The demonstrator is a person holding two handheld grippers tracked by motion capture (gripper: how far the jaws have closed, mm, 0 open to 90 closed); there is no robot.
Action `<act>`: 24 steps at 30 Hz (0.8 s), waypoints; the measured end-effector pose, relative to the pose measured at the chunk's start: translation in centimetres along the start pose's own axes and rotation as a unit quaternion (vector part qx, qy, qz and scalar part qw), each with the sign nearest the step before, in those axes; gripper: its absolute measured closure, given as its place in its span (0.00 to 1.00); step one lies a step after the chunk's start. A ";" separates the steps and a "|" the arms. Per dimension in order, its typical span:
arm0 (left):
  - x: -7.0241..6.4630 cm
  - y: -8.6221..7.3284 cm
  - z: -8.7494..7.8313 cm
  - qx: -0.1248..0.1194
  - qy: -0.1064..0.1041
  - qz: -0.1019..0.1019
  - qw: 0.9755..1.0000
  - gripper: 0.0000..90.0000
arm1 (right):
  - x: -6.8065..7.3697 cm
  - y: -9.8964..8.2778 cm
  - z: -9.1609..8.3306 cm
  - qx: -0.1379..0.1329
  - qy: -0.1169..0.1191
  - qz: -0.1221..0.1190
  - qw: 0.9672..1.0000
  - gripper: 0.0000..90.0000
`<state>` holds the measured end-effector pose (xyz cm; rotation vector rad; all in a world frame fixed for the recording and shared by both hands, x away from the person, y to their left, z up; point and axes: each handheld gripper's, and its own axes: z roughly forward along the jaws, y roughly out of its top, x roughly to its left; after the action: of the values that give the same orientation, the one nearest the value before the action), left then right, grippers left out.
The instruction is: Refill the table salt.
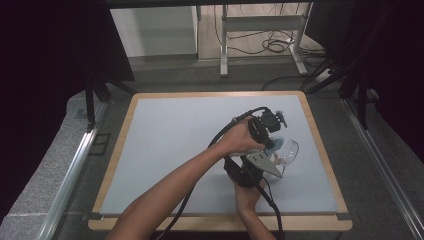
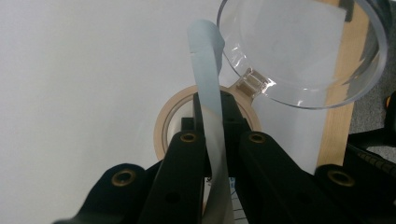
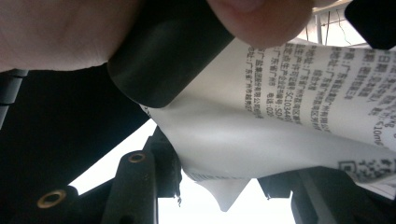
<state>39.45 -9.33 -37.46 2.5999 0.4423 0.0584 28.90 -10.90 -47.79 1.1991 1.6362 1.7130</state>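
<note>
At four o'clock on the table (image 1: 175,150), our left gripper (image 2: 215,100) clamps the sachet (image 2: 208,70) beside the empty glass (image 2: 303,51); right gripper (image 3: 219,182) part-open around it, grip unclear; pouring remains

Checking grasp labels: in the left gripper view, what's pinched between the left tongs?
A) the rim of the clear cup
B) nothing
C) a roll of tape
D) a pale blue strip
D: the left tongs are shut on a pale blue strip that rises between them; the clear cup sits beyond it, and the tape roll lies on the table behind.
</note>
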 end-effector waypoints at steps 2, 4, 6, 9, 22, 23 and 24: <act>0.0 0.0 0.0 -0.001 0.000 -0.003 1.000 1.00 | 0.0 0.0 0.0 0.000 0.000 0.002 1.000 0.64; 0.1 0.0 0.1 0.001 0.000 -0.002 1.000 1.00 | 0.0 -0.1 0.0 0.000 -0.001 0.002 1.000 0.64; 0.1 0.1 0.1 0.000 0.001 -0.002 1.000 1.00 | 0.0 -0.1 0.1 -0.001 -0.001 0.001 1.000 0.64; 0.2 0.1 0.1 0.002 0.002 -0.001 1.000 1.00 | 0.0 -0.2 0.1 -0.001 -0.002 0.002 1.000 0.64; 0.1 0.8 0.0 0.015 0.007 0.009 1.000 1.00 | 0.1 -0.1 0.3 -0.019 -0.012 0.028 0.999 0.65; 0.1 0.8 0.0 0.016 0.006 0.011 1.000 1.00 | 0.1 0.0 0.3 -0.019 -0.014 0.028 0.999 0.65; 0.0 0.9 0.1 0.016 0.005 0.011 1.000 1.00 | 0.0 0.0 0.3 -0.020 -0.015 0.028 0.999 0.65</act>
<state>39.76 -10.05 -37.12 2.6367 0.4224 0.0734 29.10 -10.70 -47.85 1.2563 1.5583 1.7439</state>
